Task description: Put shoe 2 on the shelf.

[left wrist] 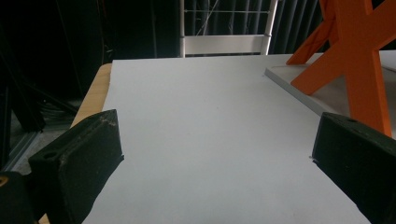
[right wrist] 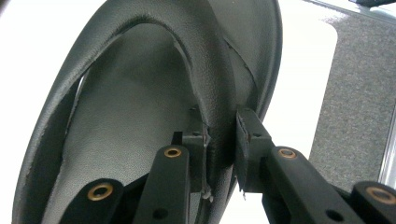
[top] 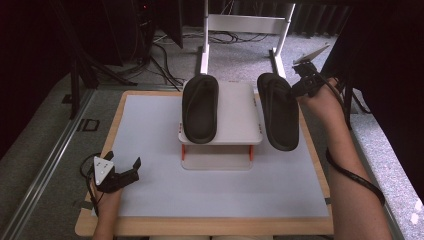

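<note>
High view overhead, facing forward-down; left gripper view skims same white mat [top: 150, 165].

text: none legible | labels: none | brands: none | numbers: none | signs: none

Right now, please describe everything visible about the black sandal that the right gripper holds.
The black sandal is a flip-flop with a matte, leather-like footbed and a Y-shaped strap. The right gripper is shut on its strap. It hangs lifted beside the white rack, over the table's right part, its footbed showing, touching nothing else visible.
</note>
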{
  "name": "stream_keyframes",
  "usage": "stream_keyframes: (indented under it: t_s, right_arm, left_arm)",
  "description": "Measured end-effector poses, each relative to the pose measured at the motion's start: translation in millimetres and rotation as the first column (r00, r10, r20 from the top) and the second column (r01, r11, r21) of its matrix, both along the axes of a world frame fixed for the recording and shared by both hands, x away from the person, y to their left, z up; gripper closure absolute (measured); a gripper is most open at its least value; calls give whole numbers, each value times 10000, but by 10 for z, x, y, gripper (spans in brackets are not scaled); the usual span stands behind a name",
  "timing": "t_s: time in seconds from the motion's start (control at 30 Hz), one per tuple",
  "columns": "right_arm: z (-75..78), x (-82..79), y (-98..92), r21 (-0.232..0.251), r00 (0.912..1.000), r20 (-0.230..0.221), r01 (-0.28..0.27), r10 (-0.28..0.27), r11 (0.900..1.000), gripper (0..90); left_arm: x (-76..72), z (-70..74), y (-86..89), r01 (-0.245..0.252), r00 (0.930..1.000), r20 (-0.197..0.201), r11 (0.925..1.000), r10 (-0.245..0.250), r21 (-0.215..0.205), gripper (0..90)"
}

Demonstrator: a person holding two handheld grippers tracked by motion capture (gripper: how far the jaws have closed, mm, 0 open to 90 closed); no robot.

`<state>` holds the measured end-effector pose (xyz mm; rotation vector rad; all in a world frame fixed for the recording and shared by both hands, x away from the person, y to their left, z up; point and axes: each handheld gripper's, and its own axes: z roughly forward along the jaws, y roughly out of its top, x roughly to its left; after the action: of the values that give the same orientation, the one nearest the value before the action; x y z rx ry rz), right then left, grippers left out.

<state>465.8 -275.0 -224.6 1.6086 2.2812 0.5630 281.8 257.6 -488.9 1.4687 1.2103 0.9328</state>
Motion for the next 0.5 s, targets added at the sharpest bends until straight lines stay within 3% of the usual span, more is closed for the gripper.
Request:
stream_keyframes:
  t_s: [0.2,0.5]
  right_arm:
    - [64,27,172,89,9997,70,-242,241,9997,767]
    - [21,96,454,203,9985,-23,-539,540,9983,767]
  left_arm:
    - [0,0,4,19,10000,2,10000,-19,-27,11]
    - [0,0,-1,36,10000,7,10000,-36,14,12]
